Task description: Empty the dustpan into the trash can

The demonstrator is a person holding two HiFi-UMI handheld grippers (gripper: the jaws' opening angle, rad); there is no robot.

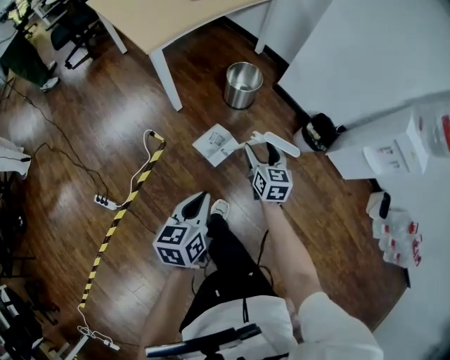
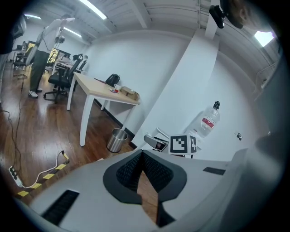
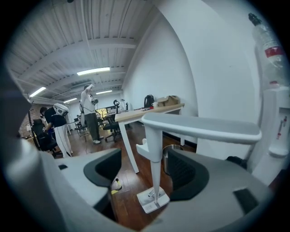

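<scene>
The person's white sleeve [image 1: 330, 325] and black trousers [image 1: 228, 271] fill the bottom of the head view. Above them are the two tongs. The left tongs [image 1: 199, 202] hang over the wooden floor [image 1: 140, 112] by a shoe [image 1: 220, 207]. In the left gripper view, the left tongs [image 2: 139, 156] have their jaws pressed together at the tips with nothing between them.

The right tongs [image 1: 261, 153] sit at 2 o'clock from the left. In the right gripper view, the right tongs [image 3: 145, 168] have their jaws spread apart. The thin upright post of the dustpan [image 3: 153, 199] stands in the gap, and neither pad visibly presses it.

The dustpan [image 1: 216, 144] is white, and its pan rests on the floor. The metal trash can [image 1: 242, 84] stands at 1 o'clock from the pan, near it and beside a leg of the table [image 1: 162, 21]. Striped yellow-and-black tape [image 1: 119, 218] and a power strip [image 1: 105, 202] lie at 8 o'clock, well apart.
</scene>
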